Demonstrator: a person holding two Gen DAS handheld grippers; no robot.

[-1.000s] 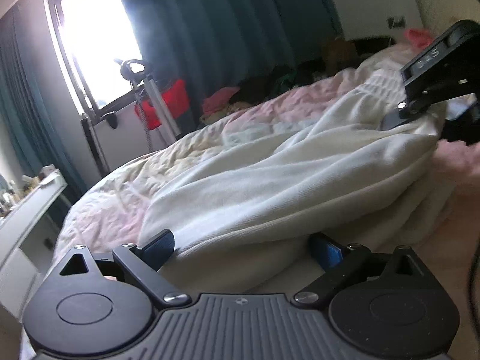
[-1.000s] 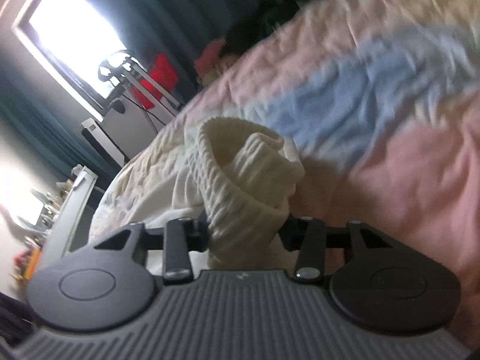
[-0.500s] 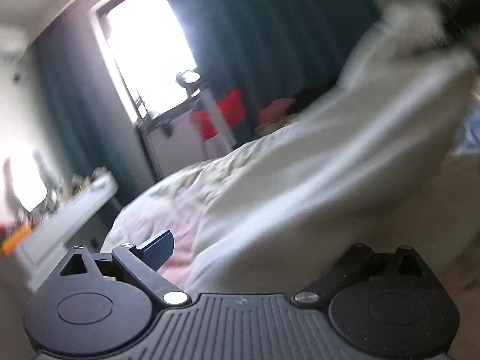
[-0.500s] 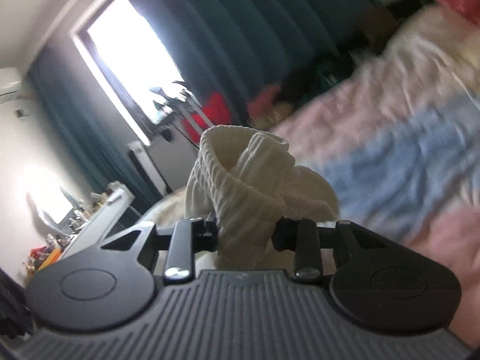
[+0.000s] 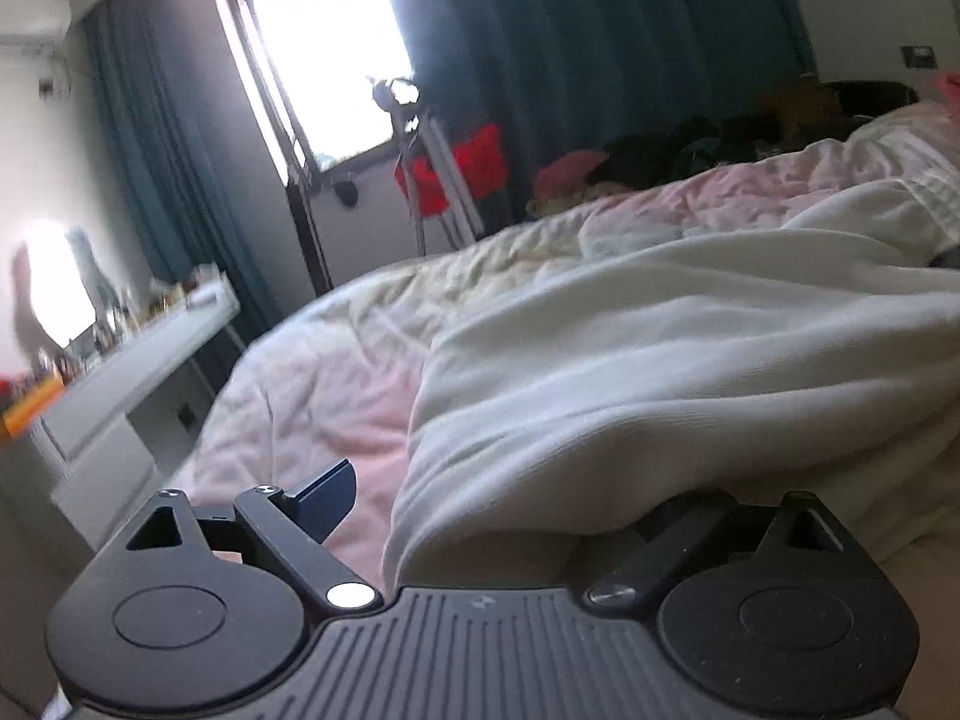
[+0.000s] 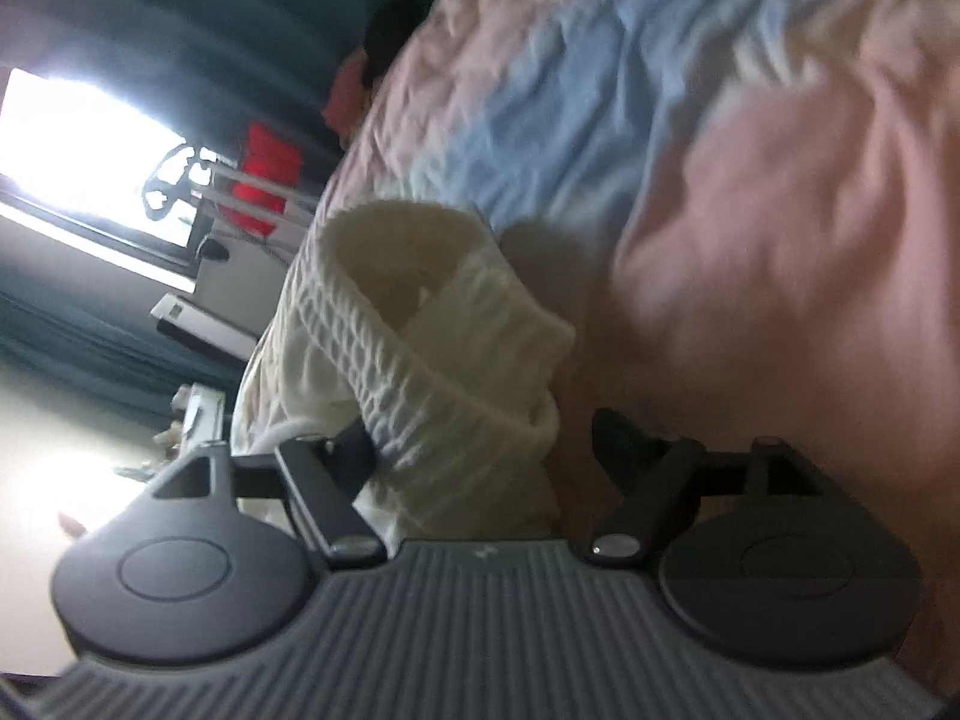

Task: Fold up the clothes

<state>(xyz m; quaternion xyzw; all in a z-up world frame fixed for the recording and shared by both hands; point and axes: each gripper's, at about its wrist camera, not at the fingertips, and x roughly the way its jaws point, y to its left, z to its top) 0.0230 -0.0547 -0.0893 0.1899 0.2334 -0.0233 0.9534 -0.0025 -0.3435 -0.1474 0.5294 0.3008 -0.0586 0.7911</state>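
A white garment (image 5: 660, 360) lies spread across the bed's pink quilt (image 5: 312, 408). My left gripper (image 5: 504, 504) stands open at its near edge. The left finger (image 5: 324, 501) is clear of the cloth, and the right finger is buried under the fold. In the right wrist view the garment's ribbed cream band (image 6: 420, 330) stands bunched between the fingers of my right gripper (image 6: 486, 438), low over the quilt (image 6: 780, 210). Its jaws are opening: the left finger (image 6: 354, 444) still touches the band, and the right finger (image 6: 618, 438) stands apart from it.
Beyond the bed are a bright window (image 5: 324, 48) with dark teal curtains (image 5: 600, 42) and a tripod stand (image 5: 420, 168) with something red. A white desk (image 5: 138, 354) with small items runs along the left. Dark clothes (image 5: 720, 138) are piled at the bed's far side.
My right gripper's jaws have spread off the ribbed band, and it has rolled and sunk towards the quilt. The garment, lifted half a second ago, now lies flat. The left gripper stays open.
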